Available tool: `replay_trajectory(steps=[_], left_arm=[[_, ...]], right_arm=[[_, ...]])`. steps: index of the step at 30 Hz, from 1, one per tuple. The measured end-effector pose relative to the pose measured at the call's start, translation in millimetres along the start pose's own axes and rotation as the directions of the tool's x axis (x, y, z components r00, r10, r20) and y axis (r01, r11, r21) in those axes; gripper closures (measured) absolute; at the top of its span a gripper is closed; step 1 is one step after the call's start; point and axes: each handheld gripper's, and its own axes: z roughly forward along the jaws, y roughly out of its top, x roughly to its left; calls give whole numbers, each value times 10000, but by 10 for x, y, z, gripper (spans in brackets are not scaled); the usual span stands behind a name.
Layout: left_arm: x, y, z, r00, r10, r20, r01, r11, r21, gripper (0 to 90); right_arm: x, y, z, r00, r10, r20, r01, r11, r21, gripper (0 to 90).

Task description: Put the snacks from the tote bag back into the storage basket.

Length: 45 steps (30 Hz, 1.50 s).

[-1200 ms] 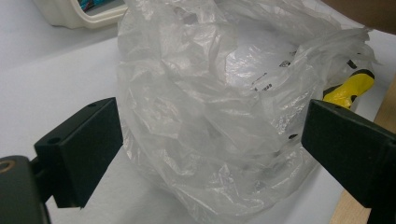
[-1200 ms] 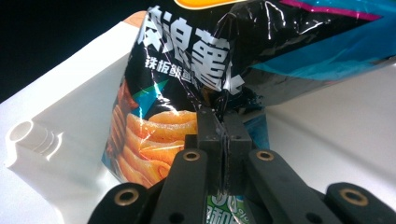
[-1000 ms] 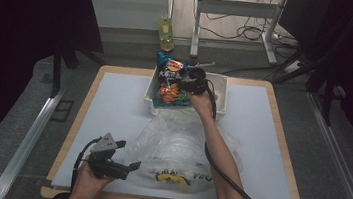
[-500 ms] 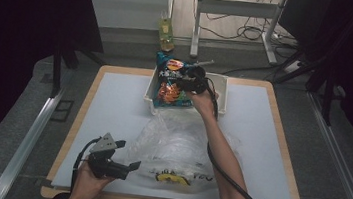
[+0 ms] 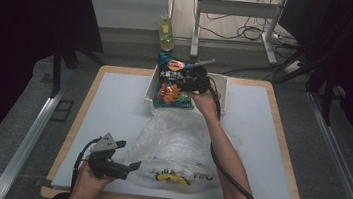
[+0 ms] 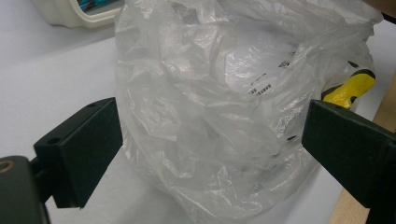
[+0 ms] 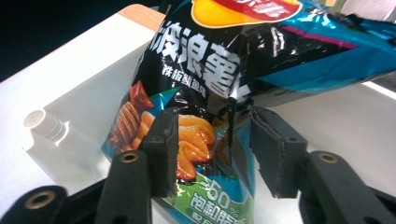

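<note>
A black and blue chip bag leans in the white bin at the table's far middle. My right gripper is at the bag. Its jaws have just been opening and stand apart, with a fold of the bag between them and not pinched. A crumpled clear plastic bag with yellow print lies near the front edge. My left gripper points at its left side, open wide, with the plastic bulging between the jaws.
A white mat covers the wooden table. The right gripper's cable trails along the forearm over the plastic bag. A green bottle stands on the floor beyond the table, near metal frame legs.
The right gripper has edged slightly left at the bin, beside the chip bag. The left gripper and the plastic bag have kept their places.
</note>
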Motion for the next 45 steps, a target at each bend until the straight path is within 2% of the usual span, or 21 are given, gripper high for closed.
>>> replay_trajectory(steps=[19, 33, 38, 45], left_arm=[[11, 2, -15, 9999, -62, 139, 63, 10000, -75, 50], [23, 6, -38, 9991, -168, 382, 177, 9996, -219, 44], [19, 3, -37, 9990, -90, 441, 101, 9997, -238, 33], [12, -1, -38, 9995, 105, 293, -100, 9998, -173, 32]], right_arm=[[104, 5, -261, 9990, -331, -315, 326, 9994, -154, 384], [200, -12, -547, 9972, -579, -474, 566, 9980, -277, 320], [228, -55, -610, 9962, -621, -614, 610, 9980, -193, 287], [274, -110, -672, 9948, -778, -657, 762, 9967, -267, 261]])
